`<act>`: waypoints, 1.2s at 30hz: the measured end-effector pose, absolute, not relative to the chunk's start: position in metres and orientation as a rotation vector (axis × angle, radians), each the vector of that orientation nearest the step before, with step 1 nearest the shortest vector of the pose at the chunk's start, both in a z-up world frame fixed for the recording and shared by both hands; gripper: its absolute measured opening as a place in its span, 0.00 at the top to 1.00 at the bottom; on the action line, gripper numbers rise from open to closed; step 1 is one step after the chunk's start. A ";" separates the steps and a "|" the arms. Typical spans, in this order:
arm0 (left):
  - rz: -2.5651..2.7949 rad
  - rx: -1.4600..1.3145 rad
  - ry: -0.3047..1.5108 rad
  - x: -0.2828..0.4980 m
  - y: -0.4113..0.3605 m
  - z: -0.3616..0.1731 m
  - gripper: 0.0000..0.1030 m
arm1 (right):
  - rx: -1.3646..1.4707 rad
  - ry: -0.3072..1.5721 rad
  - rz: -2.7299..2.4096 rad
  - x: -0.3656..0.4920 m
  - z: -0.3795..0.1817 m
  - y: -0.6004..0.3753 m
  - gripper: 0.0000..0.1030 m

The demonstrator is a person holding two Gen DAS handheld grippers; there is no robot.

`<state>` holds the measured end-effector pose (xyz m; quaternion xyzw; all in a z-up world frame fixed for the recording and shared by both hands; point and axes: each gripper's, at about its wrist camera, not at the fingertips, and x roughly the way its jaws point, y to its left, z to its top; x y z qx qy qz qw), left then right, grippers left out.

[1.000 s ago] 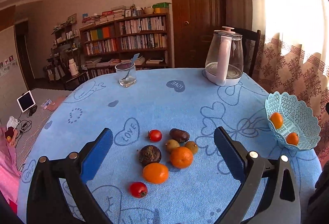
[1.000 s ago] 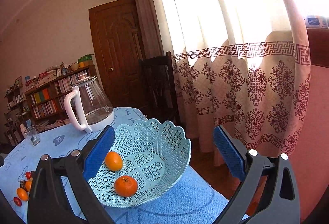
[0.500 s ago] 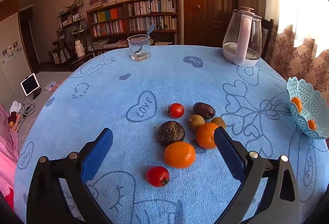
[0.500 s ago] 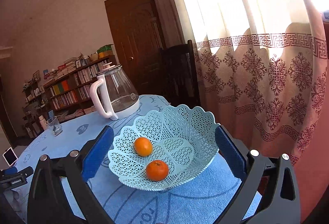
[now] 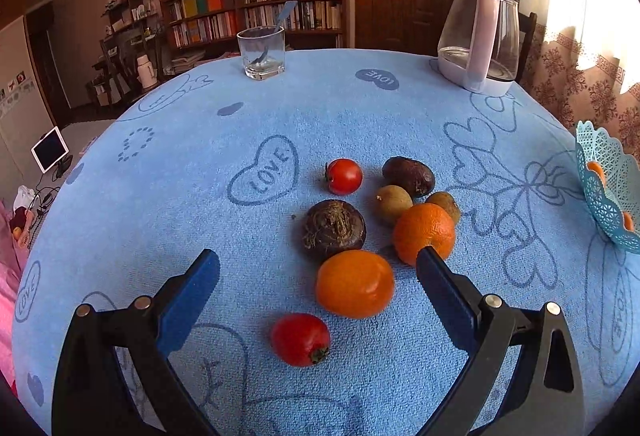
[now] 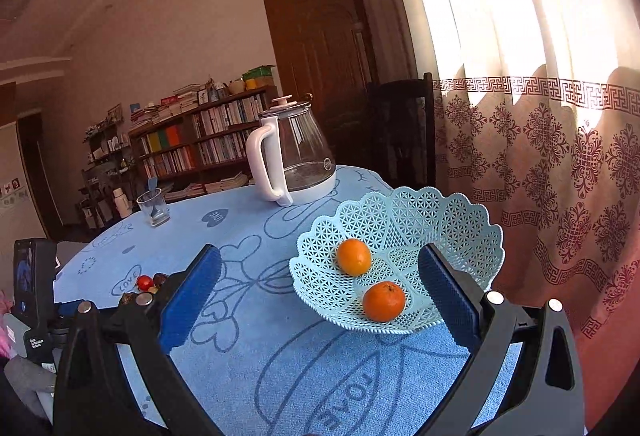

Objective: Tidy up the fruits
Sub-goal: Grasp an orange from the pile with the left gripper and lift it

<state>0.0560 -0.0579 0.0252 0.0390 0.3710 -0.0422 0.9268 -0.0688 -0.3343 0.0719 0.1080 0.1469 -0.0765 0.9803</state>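
Observation:
In the left wrist view a pile of fruit lies mid-table: a near orange (image 5: 354, 288), a second orange (image 5: 424, 234), two tomatoes (image 5: 301, 338) (image 5: 344, 176), a dark rough round fruit (image 5: 333, 230), a dark oval fruit (image 5: 409, 176) and two small brown fruits (image 5: 393, 198). My left gripper (image 5: 318, 276) is open just above the near orange, nothing held. The pale blue lattice basket (image 6: 452, 220) holds two oranges (image 6: 353, 256) (image 6: 384, 300). My right gripper (image 6: 320, 276) hangs open in front of it, empty.
A glass kettle with a white handle (image 5: 478, 39) stands at the back right and a glass with a spoon (image 5: 261, 52) at the back. The basket rim (image 5: 600, 171) sits at the table's right edge. A dark chair (image 6: 400, 131) and a curtain (image 6: 540, 115) stand behind.
My left gripper has come down and forward toward the fruit pile, which now looks larger and nearer. My right gripper has swung left and back, so the basket sits further right in its view.

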 end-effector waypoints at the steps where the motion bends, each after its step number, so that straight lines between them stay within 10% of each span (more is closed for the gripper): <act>1: -0.092 0.080 0.765 0.057 -0.058 0.024 0.05 | 0.213 0.299 -0.149 -0.068 0.071 -0.332 0.03; 21: -0.207 0.085 0.828 0.062 -0.067 0.013 0.58 | 0.155 0.392 -0.044 -0.055 0.057 -0.312 0.03; 36: -0.221 0.032 0.768 0.047 -0.057 0.036 0.58 | 0.137 0.435 0.003 -0.050 0.051 -0.297 0.03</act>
